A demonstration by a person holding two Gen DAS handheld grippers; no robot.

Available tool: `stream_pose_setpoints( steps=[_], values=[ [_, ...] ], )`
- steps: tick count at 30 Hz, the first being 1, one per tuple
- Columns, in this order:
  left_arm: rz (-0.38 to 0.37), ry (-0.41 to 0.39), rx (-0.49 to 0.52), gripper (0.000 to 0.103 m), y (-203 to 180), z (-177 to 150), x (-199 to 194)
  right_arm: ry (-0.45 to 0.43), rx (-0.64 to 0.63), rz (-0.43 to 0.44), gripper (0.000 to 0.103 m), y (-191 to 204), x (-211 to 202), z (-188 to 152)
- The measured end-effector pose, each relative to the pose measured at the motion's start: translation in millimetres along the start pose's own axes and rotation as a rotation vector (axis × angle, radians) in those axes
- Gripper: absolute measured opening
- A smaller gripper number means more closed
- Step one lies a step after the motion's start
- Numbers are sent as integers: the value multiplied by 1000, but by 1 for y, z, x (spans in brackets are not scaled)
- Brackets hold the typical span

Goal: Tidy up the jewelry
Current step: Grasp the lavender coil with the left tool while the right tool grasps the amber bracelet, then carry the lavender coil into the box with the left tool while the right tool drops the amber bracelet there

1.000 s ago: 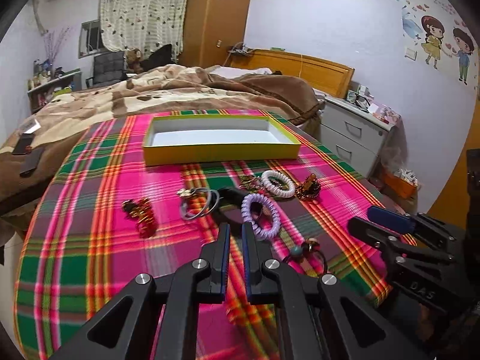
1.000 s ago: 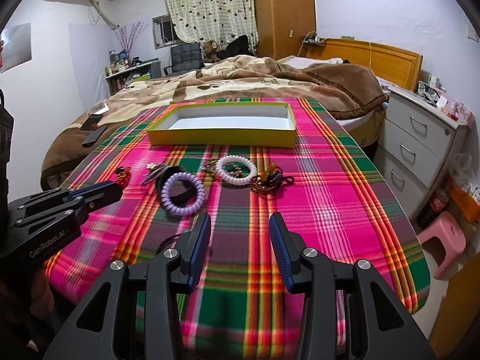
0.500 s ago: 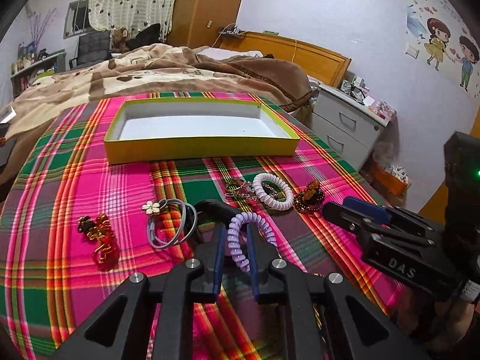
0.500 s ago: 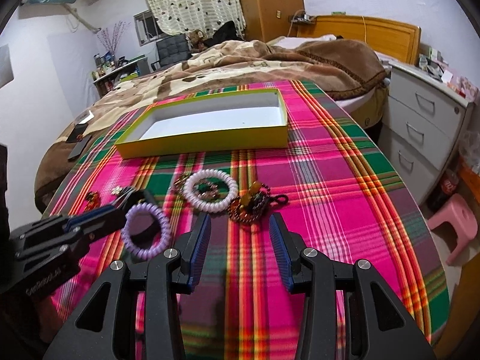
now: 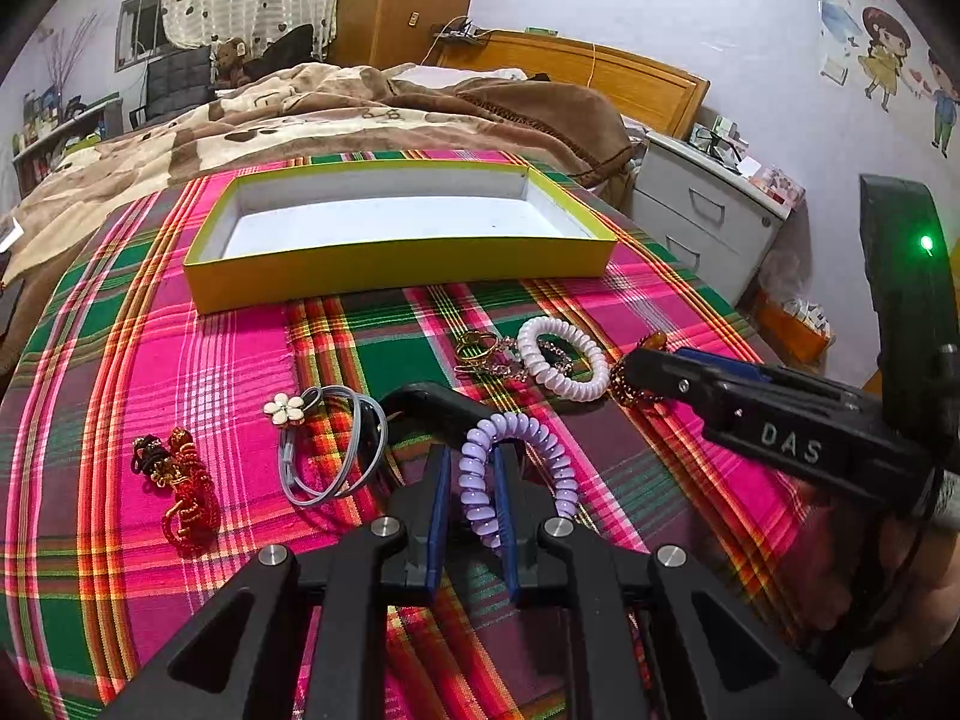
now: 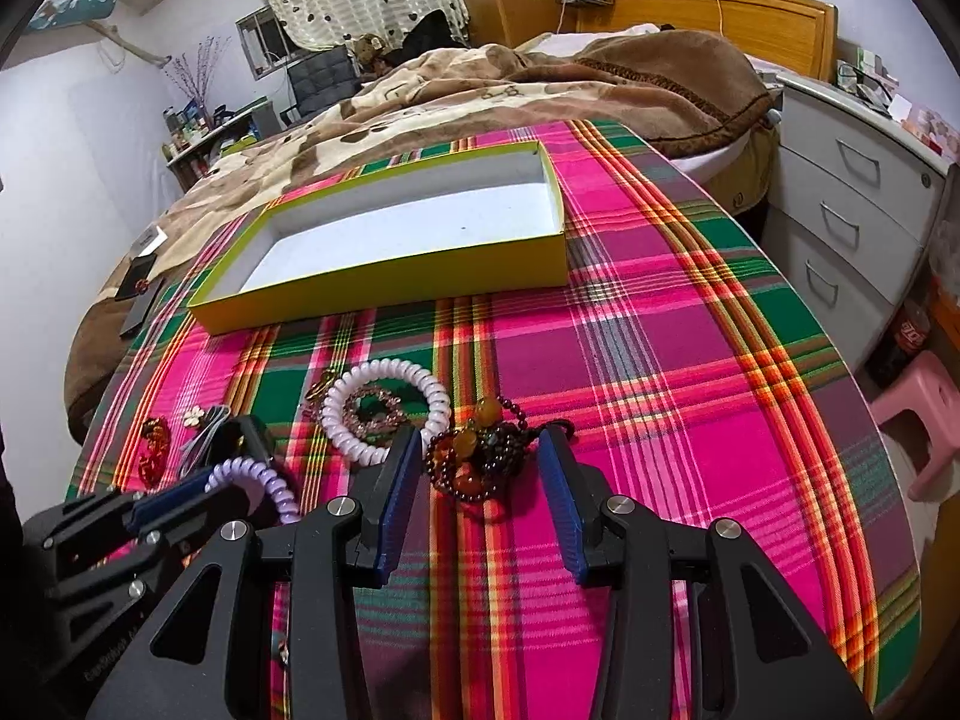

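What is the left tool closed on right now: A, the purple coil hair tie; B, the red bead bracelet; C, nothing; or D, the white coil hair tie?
A: the left tool is shut on the purple coil hair tie, its coil pinched between the blue pads.

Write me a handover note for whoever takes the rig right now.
Left claw: shut on the purple coil hair tie.
Right claw: open, straddling the amber bead bracelet, not gripping.
Yellow box: empty; nothing is put away.
On the plaid cloth: white coil hair tie, grey flower hair ties, red charm.
Left: box every piece.
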State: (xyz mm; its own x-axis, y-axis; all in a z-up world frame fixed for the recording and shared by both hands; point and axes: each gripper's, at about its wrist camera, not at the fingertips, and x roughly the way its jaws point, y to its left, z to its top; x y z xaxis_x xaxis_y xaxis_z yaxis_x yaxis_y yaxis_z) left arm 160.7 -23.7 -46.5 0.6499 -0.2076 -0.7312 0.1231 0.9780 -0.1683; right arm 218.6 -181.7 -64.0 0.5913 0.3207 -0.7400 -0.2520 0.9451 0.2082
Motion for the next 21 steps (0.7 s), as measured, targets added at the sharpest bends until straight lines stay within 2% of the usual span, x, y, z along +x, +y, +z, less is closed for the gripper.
stream_pose_setpoints(
  steps=[7,8,9,21],
  values=[
    [8,-7,9,10,-3,-2,-3,33,28,-12,41,-5,9,3],
    [8,-8,9,10,-3,-3,-4,32,27,-15,38,-5,9,3],
    [8,-10,9,10,-3,-3,-5,33,26,-19,29,-5,9,2],
    [-26,-62,6,9,-1,-2,-26,7,22,3,27,-5,-6,-3]
  ],
)
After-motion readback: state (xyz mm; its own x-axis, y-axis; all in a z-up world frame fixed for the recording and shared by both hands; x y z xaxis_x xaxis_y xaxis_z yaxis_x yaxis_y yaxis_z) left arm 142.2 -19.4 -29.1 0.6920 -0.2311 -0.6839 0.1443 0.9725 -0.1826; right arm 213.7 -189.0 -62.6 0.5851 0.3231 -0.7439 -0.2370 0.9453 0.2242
